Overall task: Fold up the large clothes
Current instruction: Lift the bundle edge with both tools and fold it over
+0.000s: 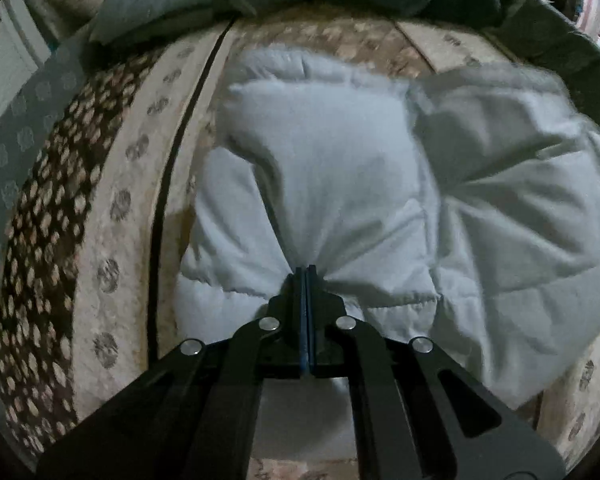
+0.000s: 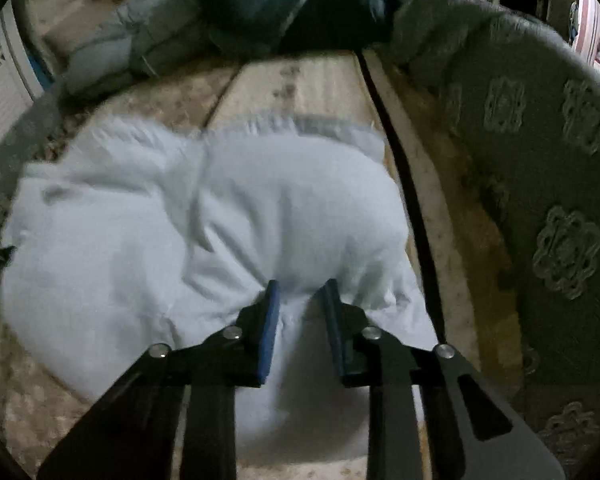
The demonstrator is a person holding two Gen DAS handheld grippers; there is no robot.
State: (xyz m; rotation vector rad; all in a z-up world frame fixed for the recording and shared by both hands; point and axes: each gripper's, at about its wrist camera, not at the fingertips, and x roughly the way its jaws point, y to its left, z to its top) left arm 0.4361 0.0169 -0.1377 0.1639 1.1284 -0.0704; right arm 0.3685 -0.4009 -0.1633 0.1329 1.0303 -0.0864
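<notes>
Patterned beige-and-brown woven carpet point(image 1: 112, 240) covers the floor, a thin black line point(image 1: 168, 200) running along its pale border; grey-green carpet with raised medallions point(image 2: 560, 184) lies beside it on the right; white panelled door or cabinet point(image 1: 4, 68) stands at far left; dim room, both views blurred.

Pale blue quilted puffy jacket point(image 1: 340, 184) lies bunched in the carpet's middle, bare carpet all round its edges; pile of dark navy and grey padded clothes point(image 2: 260, 12) sits at the far end, apart from the jacket.

Left wrist view shows the jacket's creased body spreading right, stitched quilting visible; right wrist view shows its fuzzy pale trim point(image 2: 300, 124) at the far edge, close to the black line point(image 2: 404, 184).

Left gripper point(image 1: 305, 270), black with blue pads, pinched tight on a gathered fold of the jacket; right gripper point(image 2: 300, 292) with fingers point(image 2: 272, 320) spread apart, jacket fabric point(image 2: 180, 220) between them, not clamped.
</notes>
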